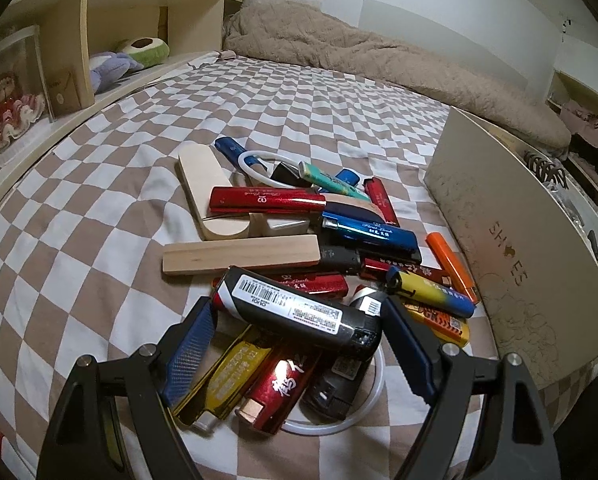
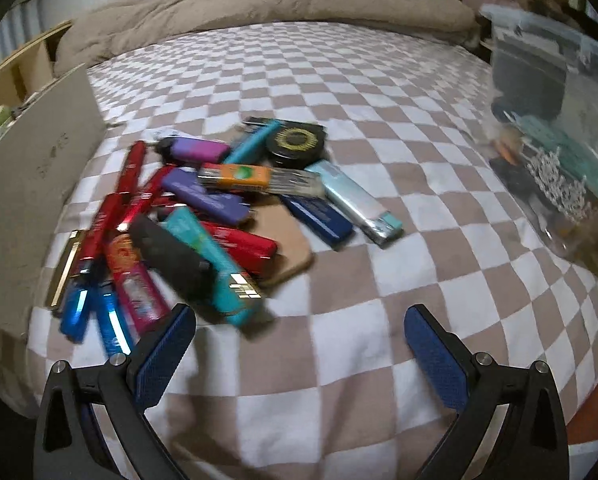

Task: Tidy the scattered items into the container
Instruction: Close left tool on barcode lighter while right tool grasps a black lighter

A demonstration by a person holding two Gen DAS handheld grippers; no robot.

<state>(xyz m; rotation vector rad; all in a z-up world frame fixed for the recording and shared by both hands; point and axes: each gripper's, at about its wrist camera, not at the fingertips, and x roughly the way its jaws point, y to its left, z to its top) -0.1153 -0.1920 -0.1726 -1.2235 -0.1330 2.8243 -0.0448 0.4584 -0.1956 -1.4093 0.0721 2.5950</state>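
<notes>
Left wrist view: the left gripper (image 1: 297, 326) is clamped across a black lighter with a barcode label (image 1: 299, 312), pads on both its ends, above the heaped lighters (image 1: 339, 236) on the checkered bedsheet (image 1: 99, 208). A cardboard shoebox (image 1: 515, 256) stands just right of them. Only the right wrist view shows the right gripper (image 2: 299, 344), spread wide with nothing between its pads, bare sheet ahead, and a blurred clear container (image 2: 555, 148) far right.
</notes>
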